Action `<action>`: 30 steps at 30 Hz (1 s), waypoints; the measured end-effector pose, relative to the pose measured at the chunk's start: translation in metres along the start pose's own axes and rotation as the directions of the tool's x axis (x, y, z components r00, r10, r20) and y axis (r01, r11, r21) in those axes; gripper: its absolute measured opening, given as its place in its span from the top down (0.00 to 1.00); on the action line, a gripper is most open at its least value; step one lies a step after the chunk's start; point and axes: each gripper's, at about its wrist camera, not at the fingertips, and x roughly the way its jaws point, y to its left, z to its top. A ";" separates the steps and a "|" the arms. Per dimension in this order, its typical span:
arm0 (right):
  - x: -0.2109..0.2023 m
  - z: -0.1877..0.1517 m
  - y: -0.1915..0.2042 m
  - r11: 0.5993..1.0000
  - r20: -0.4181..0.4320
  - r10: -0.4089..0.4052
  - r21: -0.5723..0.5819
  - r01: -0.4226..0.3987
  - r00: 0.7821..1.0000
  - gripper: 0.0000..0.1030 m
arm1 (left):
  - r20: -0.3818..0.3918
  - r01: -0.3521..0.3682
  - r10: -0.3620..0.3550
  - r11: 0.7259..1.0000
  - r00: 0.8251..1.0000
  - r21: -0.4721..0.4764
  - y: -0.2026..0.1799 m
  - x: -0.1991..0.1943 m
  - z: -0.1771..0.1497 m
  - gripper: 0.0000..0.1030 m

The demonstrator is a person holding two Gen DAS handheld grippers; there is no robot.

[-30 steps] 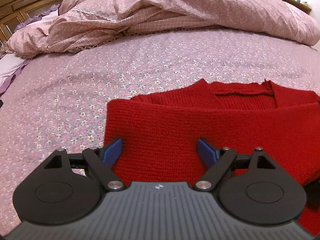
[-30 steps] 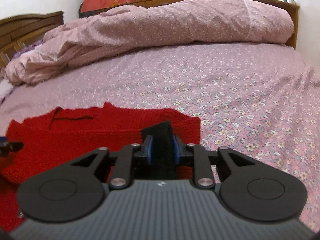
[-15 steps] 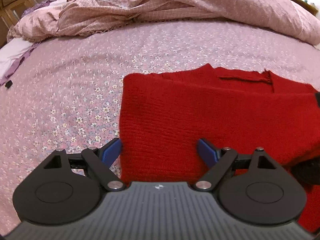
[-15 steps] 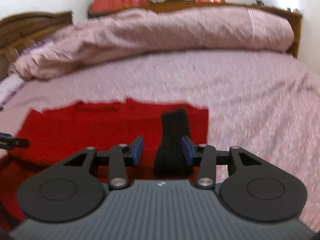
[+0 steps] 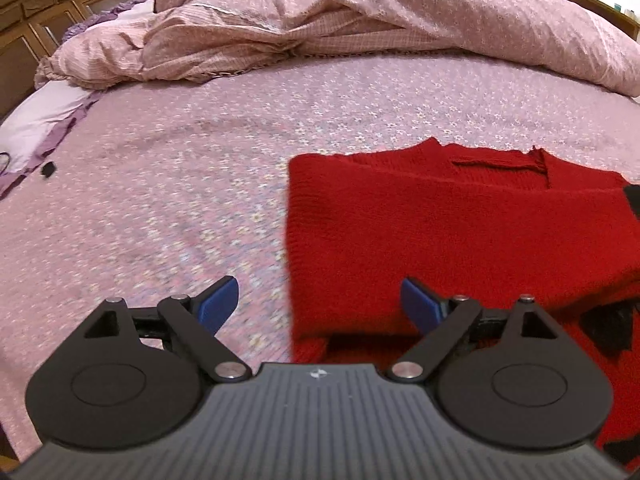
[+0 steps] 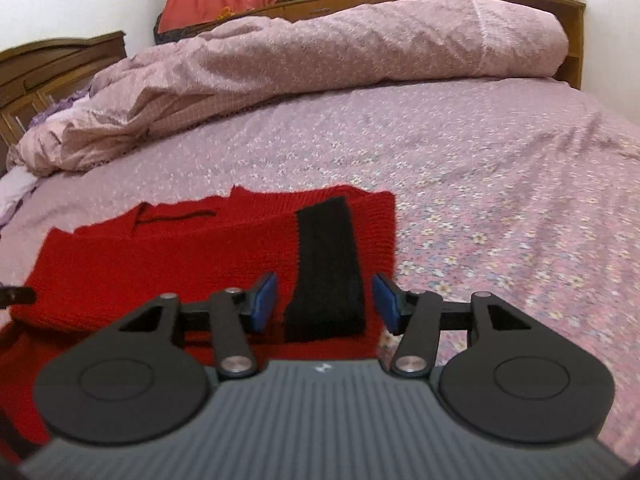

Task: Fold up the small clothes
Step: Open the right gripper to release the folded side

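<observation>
A red knitted sweater [image 5: 460, 236] lies folded on the floral bedsheet [image 5: 180, 184]; it also shows in the right wrist view [image 6: 160, 260]. A black cuff [image 6: 326, 268] of its sleeve lies on the sweater's right side. My left gripper [image 5: 320, 304] is open and empty, above the sweater's left edge. My right gripper [image 6: 325, 300] is open, its fingers either side of the black cuff and clear of it. The left gripper's tip [image 6: 16, 295] shows at the far left of the right wrist view.
A rumpled pink duvet [image 5: 360, 20] is heaped along the far side of the bed, also in the right wrist view [image 6: 320, 60]. A wooden headboard [image 6: 60, 64] stands at the left. A pillow [image 5: 44, 120] lies at the left edge.
My right gripper has opened and let go of the black cuff, which now lies on the sweater. My left gripper has stayed open and shifted left, off the sweater's edge.
</observation>
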 end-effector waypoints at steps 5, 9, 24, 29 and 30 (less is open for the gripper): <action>-0.032 -0.004 -0.001 1.000 0.003 0.010 0.010 -0.010 1.000 0.46 | 0.003 -0.004 0.004 1.000 1.000 -0.027 0.014 -0.030 -0.016 0.11; -0.056 -0.013 0.003 1.000 -0.011 0.009 -0.007 -0.009 1.000 0.46 | -0.006 -0.002 0.002 0.999 1.000 -0.044 0.026 -0.051 -0.035 0.11; -0.124 -0.067 -0.004 0.999 -0.092 -0.024 0.019 0.025 0.995 0.46 | -0.076 0.021 -0.024 0.999 0.997 -0.035 0.046 -0.087 -0.117 0.11; -0.135 -0.085 -0.012 0.999 -0.140 -0.038 0.014 0.040 0.989 0.46 | -0.110 0.073 -0.077 0.997 0.991 -0.038 0.049 -0.089 -0.141 0.11; -0.137 -0.088 -0.013 0.999 -0.152 -0.037 0.013 0.039 0.988 0.46 | -0.119 0.083 -0.088 0.996 0.989 -0.043 0.051 -0.089 -0.146 0.11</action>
